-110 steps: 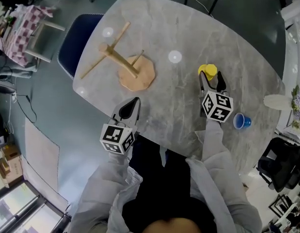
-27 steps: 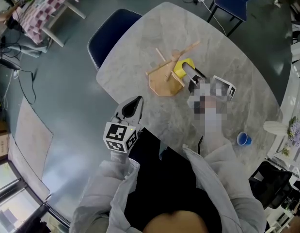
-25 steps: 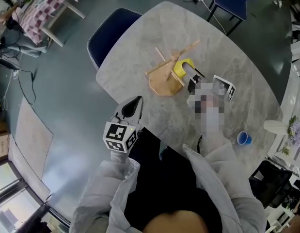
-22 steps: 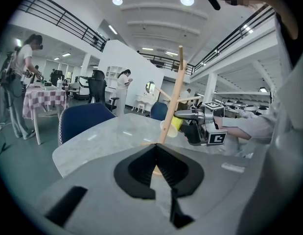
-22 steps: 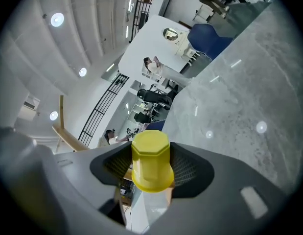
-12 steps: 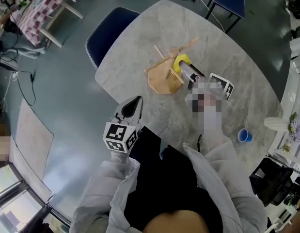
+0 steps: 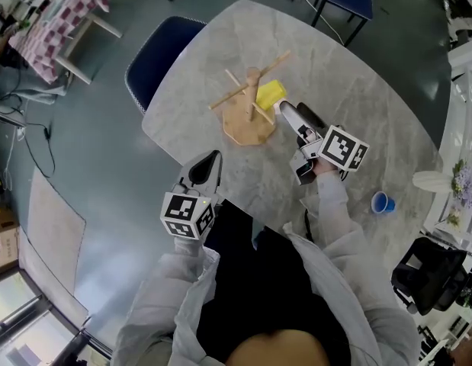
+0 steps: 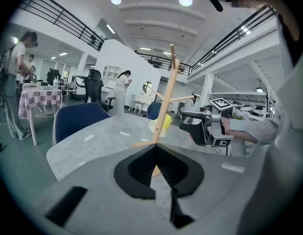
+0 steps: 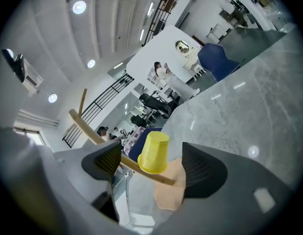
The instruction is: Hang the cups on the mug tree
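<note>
- The right claw (image 7: 293,111) stands spread, its jaws just having been opening, with the yellow cup (image 7: 271,93) between them and neither pad touching it.
- Just ahead of this claw, the cup hangs upside down on a slanting peg of the wooden mug tree (image 7: 244,126), whose base sits on the grey marble worktop (image 7: 358,90).
- The left claw (image 7: 213,158), pressed together and holding nothing, hovers at the worktop's near edge, the tree well ahead of its tips.
- A blue cup (image 7: 381,202) stands upright on the worktop behind the right claw, well apart from it.
</note>
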Available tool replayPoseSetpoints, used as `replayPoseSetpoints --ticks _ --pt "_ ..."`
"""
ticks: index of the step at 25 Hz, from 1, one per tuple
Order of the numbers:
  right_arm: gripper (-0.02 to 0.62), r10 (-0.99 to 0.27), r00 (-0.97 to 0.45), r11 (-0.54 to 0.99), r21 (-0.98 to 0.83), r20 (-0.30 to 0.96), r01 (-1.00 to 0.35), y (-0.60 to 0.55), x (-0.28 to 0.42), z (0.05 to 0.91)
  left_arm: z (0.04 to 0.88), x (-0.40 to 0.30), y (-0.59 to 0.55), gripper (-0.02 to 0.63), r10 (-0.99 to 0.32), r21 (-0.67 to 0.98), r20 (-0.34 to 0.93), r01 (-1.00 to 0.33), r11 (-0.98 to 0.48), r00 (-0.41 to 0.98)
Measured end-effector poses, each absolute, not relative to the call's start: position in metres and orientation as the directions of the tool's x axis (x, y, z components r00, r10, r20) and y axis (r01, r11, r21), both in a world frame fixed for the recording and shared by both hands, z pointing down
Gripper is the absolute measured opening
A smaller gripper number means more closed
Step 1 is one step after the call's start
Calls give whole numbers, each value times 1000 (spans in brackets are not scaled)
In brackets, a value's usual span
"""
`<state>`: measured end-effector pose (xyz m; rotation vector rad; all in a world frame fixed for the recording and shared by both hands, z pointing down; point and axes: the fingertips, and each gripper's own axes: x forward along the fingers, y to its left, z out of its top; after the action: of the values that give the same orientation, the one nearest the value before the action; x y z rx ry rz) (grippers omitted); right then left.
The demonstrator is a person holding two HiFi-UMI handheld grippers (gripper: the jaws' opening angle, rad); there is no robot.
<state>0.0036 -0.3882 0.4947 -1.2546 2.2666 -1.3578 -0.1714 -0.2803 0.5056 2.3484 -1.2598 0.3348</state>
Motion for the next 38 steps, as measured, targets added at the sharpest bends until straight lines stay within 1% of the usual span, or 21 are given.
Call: replayPoseSetpoints --ticks 5,10,13,21,30,34,38 --pt "385 -793 -550 238 -699 261 -674 -359 30 489 504 -146 -273 6 -695 275 409 -806 -525 592" --pt "383 -821 -497 234 -628 281 -742 -323 64 480 500 -107 -261 7 -645 277 407 -760 -588 647" --pt "373 -838 -469 221 -612 280 -760 -307 85 475 497 -83 -257 6 -612 275 402 -727 -629 681" --pt "356 -897 -357 148 -586 260 -797 -235 167 460 490 1 -226 6 -497 263 395 -614 -745 772" --pt "351 -937 -205 6 -576 281 -818 -149 258 466 492 90 -181 6 -363 257 395 -481 -838 844" --pt "348 -936 -180 -9 -532 302 -847 -111 297 470 495 124 -156 6 -319 256 393 -436 -863 863" --pt "348 -919 -173 -6 -449 355 -893 -79 332 478 498 144 -136 6 -297 257 393 -415 -873 870"
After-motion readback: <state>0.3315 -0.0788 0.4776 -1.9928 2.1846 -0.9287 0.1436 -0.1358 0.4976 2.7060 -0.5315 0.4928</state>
